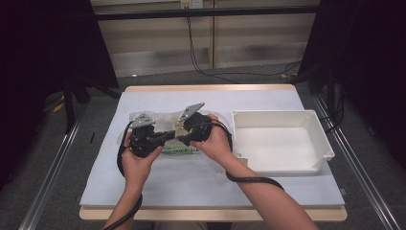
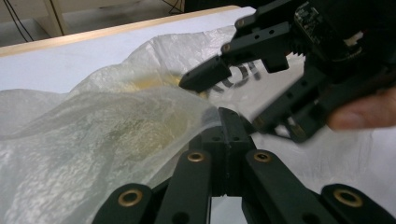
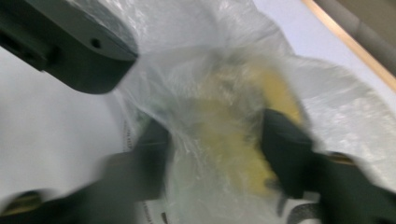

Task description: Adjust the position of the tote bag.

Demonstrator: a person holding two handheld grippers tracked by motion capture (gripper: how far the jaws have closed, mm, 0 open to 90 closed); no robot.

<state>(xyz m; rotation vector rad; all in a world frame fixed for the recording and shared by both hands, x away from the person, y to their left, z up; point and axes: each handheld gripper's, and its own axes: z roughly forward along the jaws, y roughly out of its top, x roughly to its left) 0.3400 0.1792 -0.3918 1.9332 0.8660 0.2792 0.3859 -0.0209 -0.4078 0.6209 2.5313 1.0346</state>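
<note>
Pale blue table cover [image 1: 191, 182], my left gripper [image 2: 227, 122] clamped on the crinkly clear plastic bag [image 2: 93, 140] at centre, my right gripper [image 3: 215, 140] half-open around its yellow contents [image 3: 243, 140], white rectangular plastic tray [image 1: 280, 119] at three o'clock.

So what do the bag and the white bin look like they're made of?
The bag looks like thin, translucent plastic film: crinkled, faintly glossy, with something yellow showing through. The left gripper is shut on its edge. The white bin seems to be rigid, smooth, matte plastic, possibly moulded, judging by its rounded rim.
</note>
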